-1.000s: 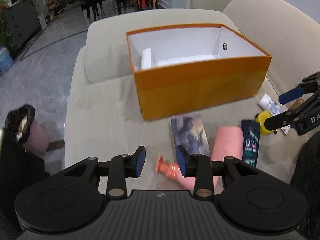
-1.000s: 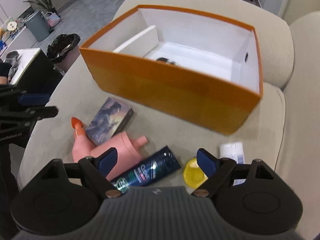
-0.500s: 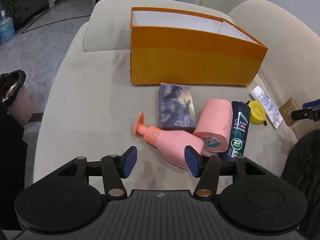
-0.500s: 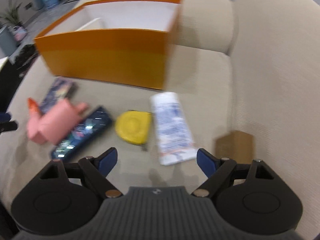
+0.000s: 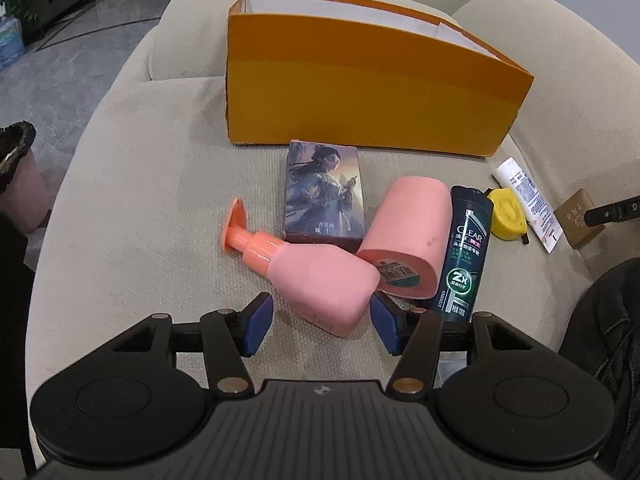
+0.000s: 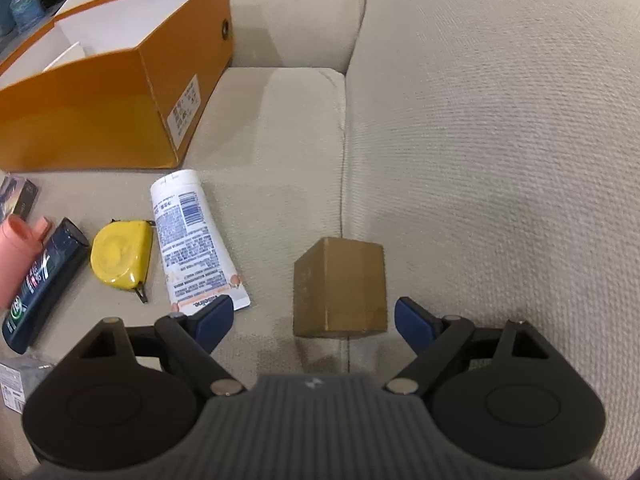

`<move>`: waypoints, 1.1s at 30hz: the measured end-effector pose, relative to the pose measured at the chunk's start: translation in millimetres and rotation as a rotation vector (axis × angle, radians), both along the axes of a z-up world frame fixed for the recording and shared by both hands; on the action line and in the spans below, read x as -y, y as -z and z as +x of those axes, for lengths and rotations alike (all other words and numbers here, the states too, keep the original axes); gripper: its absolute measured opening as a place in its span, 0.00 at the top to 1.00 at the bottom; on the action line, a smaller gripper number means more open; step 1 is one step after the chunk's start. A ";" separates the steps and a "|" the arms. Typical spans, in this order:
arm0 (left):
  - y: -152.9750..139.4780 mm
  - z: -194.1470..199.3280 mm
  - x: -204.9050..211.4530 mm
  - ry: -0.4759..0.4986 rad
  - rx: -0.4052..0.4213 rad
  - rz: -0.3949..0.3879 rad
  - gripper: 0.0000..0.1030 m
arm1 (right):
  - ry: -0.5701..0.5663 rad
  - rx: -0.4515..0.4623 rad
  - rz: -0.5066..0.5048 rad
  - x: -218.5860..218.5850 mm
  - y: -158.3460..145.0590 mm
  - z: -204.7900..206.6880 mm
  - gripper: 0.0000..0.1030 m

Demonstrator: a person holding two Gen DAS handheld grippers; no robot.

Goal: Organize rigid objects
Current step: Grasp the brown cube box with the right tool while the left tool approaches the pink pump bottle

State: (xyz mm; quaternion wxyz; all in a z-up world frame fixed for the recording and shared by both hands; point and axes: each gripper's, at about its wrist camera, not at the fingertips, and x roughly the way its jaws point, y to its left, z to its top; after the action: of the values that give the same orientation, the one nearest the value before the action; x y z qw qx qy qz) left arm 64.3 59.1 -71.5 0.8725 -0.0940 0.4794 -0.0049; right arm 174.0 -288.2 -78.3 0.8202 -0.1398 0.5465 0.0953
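My left gripper is open, its blue pads on either side of the base of a pink pump bottle that lies on the sofa seat; they do not press it. Beside the bottle lie a picture card box, a pink cylinder bottle, a dark shampoo bottle, a yellow tape measure and a white tube. My right gripper is open over a small brown cardboard box, which sits between its fingers. The orange box stands open behind.
The sofa back cushion rises on the right, close behind the brown box. A bin with a black liner stands on the floor at the left. A plastic packet lies at the seat's near edge. Dark clothing is at the right.
My left gripper has opened wider and come down onto the pink pump bottle. My right gripper has swept right, from the shampoo and tape measure to the brown box.
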 end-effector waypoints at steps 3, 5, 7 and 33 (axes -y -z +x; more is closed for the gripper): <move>1.0 0.4 -1.0 0.004 -0.003 0.000 0.33 | -0.060 0.004 -0.047 -9.3 4.3 -0.3 0.16; 1.4 1.9 -0.9 0.009 -0.007 0.000 0.33 | -0.187 0.002 -0.111 -18.2 4.3 0.0 0.16; 1.1 2.4 -1.0 0.007 -0.010 -0.002 0.33 | -0.370 0.023 -0.181 -25.6 2.5 -1.2 0.09; 15.2 13.2 4.9 0.006 -0.049 -0.016 0.33 | -1.129 -0.248 -0.679 -51.6 78.3 5.1 0.30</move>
State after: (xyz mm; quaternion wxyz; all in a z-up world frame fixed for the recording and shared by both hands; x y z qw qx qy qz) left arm 77.5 54.2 -86.6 0.8597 -0.0995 0.5010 -0.0092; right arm 179.1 -236.6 -156.6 0.4861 -0.6426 0.4793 0.3478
